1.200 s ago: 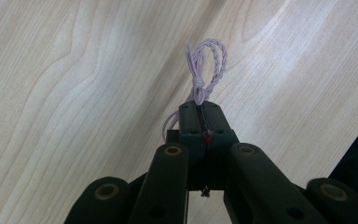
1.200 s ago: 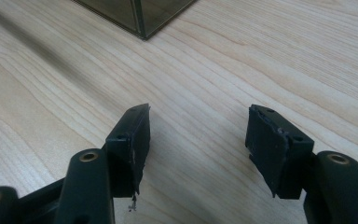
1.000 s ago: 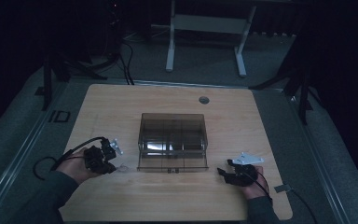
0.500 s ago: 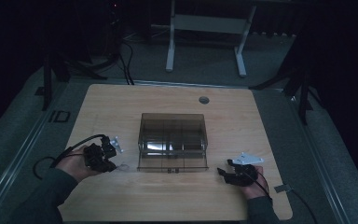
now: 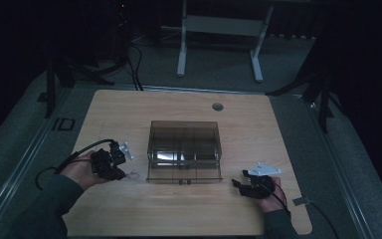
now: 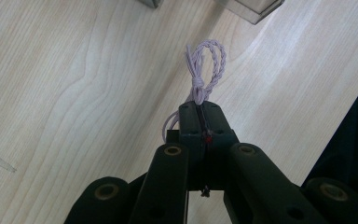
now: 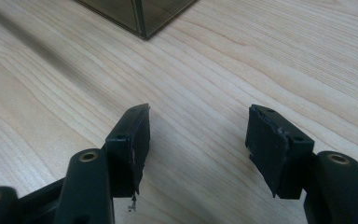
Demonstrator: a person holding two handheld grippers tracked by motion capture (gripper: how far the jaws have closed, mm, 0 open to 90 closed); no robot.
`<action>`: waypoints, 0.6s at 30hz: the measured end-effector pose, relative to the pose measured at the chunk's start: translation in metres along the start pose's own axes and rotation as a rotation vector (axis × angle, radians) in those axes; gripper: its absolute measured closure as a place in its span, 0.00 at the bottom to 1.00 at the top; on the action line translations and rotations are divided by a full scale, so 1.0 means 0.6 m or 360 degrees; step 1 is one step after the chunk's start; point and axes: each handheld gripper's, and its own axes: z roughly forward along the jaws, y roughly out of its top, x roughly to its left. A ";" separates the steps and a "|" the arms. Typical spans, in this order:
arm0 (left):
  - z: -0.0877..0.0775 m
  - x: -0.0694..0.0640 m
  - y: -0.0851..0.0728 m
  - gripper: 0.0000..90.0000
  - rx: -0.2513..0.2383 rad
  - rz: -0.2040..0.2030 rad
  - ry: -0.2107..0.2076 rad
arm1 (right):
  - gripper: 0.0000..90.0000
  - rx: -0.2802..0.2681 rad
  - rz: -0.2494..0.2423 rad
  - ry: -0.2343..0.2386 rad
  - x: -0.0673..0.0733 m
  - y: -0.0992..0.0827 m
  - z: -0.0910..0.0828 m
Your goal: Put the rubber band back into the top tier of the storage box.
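Lilac cord (image 6: 204,70), thin and twisted from two or three strands, is the thing in hand. It is tied into a small knot, and above the knot two loops stand out like a little bow, each loop showing the spiral of the twist. Below the knot the cord runs down between the pads of the left claw (image 6: 199,108), and one more strand curves out at the claw's left side. The left claw is closed tight on the cord, its two black jaws pressed together with the cord pinched in the seam between them.

Seen from the high view, the left claw (image 5: 110,162) sits over the left part of the surface (image 5: 129,114), near the front left corner of the box (image 5: 184,151), and the cord (image 5: 131,175) shows there as a pale wisp lying on the wood just beside the claw, between it and the box. The box is smoky, see-through plastic, rectangular, standing in the middle of the surface with inner dividers faintly visible.

The right claw (image 7: 198,140) stands wide with nothing between its pads; bare pale wood grain shows in the gap. It rests low over the surface near the front right corner, well apart from the cord, with a corner of the box (image 7: 142,16) farther ahead of it.
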 end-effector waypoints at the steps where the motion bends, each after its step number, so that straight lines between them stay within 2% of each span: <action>1: -0.001 0.000 0.001 0.99 -0.0001 0.0003 0.0003 | 0.45 0.0000 0.0000 0.0000 0.000 0.000 0.000; 18: -0.016 0.000 0.013 0.99 -0.0018 0.0041 0.0000 | 0.45 0.0000 0.0000 0.0001 0.000 0.000 0.000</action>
